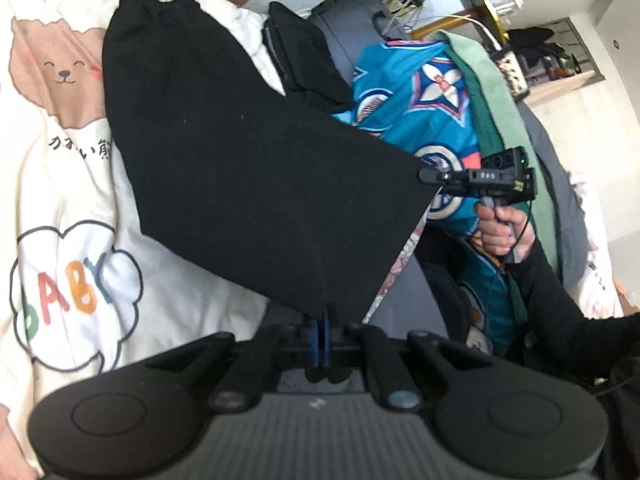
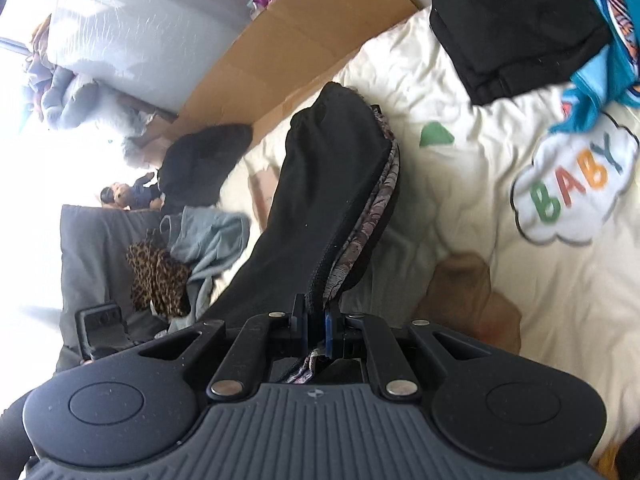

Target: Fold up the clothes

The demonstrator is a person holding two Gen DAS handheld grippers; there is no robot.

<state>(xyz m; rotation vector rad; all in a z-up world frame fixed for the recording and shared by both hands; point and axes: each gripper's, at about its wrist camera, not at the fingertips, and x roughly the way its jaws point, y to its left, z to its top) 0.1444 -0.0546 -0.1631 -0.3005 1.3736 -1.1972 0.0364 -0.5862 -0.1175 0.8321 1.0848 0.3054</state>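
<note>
Stretching ahead of both tongs, the black garment (image 1: 240,160) hangs soft and limp over the quilt (image 1: 60,200). The left gripper (image 1: 321,334) pinches its near hem; the right gripper (image 2: 316,324) pinches another corner. Corners likely grip best.

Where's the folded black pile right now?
The folded black pile sits at the top right of the right wrist view, on the cream quilt, beside the teal patterned garment and beyond the black garment held up by both grippers.
</note>
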